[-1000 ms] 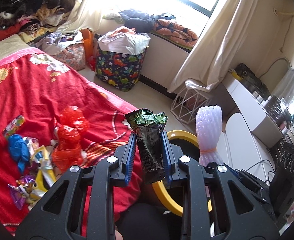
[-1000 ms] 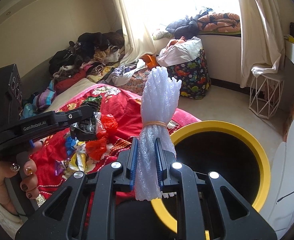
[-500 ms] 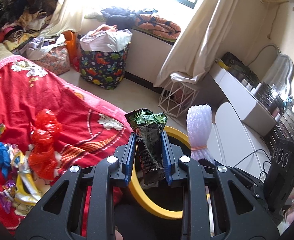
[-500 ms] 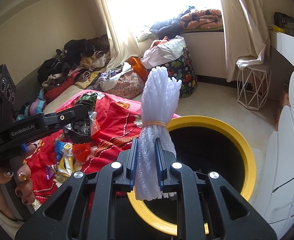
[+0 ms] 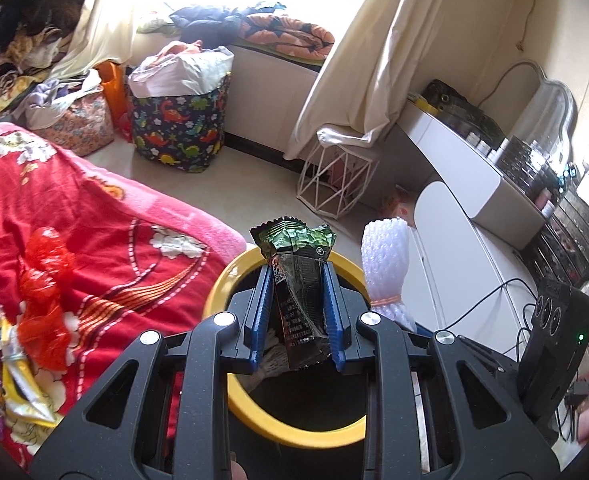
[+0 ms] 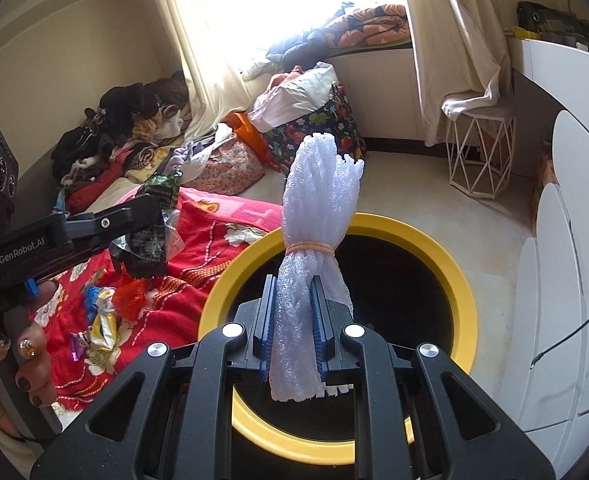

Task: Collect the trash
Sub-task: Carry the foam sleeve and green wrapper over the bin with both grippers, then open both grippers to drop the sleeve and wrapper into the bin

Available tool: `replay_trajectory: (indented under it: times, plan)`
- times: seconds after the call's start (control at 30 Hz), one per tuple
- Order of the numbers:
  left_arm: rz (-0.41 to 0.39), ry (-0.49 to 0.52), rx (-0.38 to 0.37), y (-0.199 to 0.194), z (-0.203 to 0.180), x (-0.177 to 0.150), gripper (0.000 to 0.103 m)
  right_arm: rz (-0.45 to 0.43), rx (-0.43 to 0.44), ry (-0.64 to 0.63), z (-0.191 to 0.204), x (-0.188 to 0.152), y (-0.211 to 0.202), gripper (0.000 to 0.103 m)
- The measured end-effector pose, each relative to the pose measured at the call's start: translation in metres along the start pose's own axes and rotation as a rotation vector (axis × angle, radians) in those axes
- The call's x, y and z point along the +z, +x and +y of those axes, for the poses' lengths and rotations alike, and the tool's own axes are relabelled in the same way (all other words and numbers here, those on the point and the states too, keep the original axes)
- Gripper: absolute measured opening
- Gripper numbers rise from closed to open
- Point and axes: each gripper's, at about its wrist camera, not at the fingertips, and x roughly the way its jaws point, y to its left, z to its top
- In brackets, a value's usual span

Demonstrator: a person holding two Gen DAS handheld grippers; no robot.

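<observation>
My left gripper [image 5: 297, 280] is shut on a crumpled green and black snack wrapper [image 5: 298, 276] and holds it over the yellow-rimmed trash bin [image 5: 230, 280]. My right gripper [image 6: 292, 292] is shut on a rolled white bubble wrap bundle [image 6: 318, 208] tied with an orange band, above the same bin [image 6: 446, 264]. The bundle also shows in the left wrist view [image 5: 384, 260], and the left gripper with its wrapper [image 6: 150, 236] shows in the right wrist view. More trash lies on the red blanket: a red plastic bag [image 5: 42, 292] and shiny wrappers [image 6: 102, 320].
The red flowered blanket [image 5: 94, 216] covers the bed left of the bin. A dinosaur-print laundry bag [image 5: 178, 128], a white wire stool [image 5: 334, 184] and a white desk [image 5: 466, 176] stand around the floor. Clothes pile up at the back left.
Both grippers have moved right, from beside the bed to over the bin's opening, each still holding its item. The bin now fills more of both views.
</observation>
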Motion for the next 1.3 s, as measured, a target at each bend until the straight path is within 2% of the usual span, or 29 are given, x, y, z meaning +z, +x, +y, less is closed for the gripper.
replay_trajectory:
  times: [0.67, 0.83, 0.87, 0.97, 1.03, 1.07, 1.1, 1.17, 1.3]
  plan:
    - [0.074, 0.020, -0.032, 0.056, -0.011, 0.011, 0.019, 0.060, -0.063, 0.048, -0.031, -0.014, 0.019, 0.017]
    - [0.094, 0.018, -0.036, 0.067, -0.011, 0.011, 0.019, 0.072, -0.075, 0.058, -0.033, -0.016, 0.026, 0.019]
    - [0.096, 0.017, -0.043, 0.070, -0.010, 0.011, 0.020, 0.076, -0.076, 0.061, -0.034, -0.017, 0.027, 0.022]
    - [0.101, 0.017, -0.055, 0.074, -0.009, 0.011, 0.027, 0.088, -0.077, 0.074, -0.038, -0.019, 0.030, 0.037]
    - [0.106, 0.007, -0.058, 0.075, -0.008, 0.010, 0.041, 0.095, -0.083, 0.083, -0.040, -0.020, 0.030, 0.042]
    - [0.104, 0.001, -0.058, 0.075, -0.007, 0.009, 0.056, 0.093, -0.089, 0.092, -0.042, -0.021, 0.030, 0.048]
    - [0.098, -0.005, -0.058, 0.073, -0.005, 0.009, 0.068, 0.092, -0.095, 0.100, -0.044, -0.021, 0.029, 0.049]
    - [0.085, -0.013, -0.046, 0.069, -0.002, 0.008, 0.079, 0.090, -0.103, 0.109, -0.047, -0.022, 0.029, 0.050]
    - [0.059, -0.024, -0.006, 0.058, 0.005, 0.006, 0.090, 0.079, -0.119, 0.118, -0.049, -0.020, 0.026, 0.054]
